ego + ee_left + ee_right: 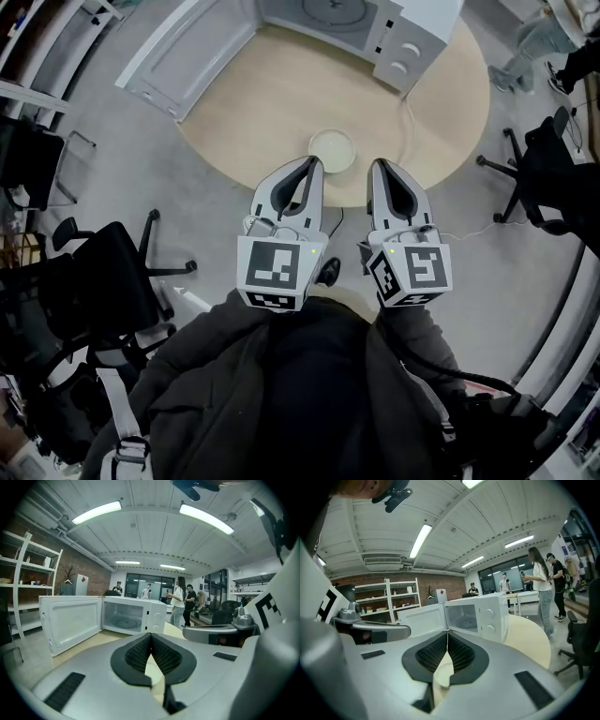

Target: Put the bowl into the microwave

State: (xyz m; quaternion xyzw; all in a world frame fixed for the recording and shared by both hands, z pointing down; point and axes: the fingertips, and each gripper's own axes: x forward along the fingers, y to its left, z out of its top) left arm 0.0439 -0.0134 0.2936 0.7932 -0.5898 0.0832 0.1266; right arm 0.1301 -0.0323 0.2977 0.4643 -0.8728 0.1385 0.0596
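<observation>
A shallow cream bowl [333,150] sits on the round wooden table [244,122], close to its near edge. The white microwave [398,42] stands at the table's far side with its door [183,56] swung wide open to the left. My left gripper [312,162] and right gripper [380,167] are side by side just short of the bowl, one on each side. Both are shut and hold nothing. In the left gripper view the open microwave [133,616] lies ahead beyond the left gripper [151,635]. In the right gripper view the bowl [442,672] shows below the right gripper [447,632].
Black office chairs stand at the left [103,281] and right [553,159] of the table. A thin cable [408,131] runs from the microwave across the tabletop. People [180,604] stand at the room's far end, and shelves [28,573] line the brick wall.
</observation>
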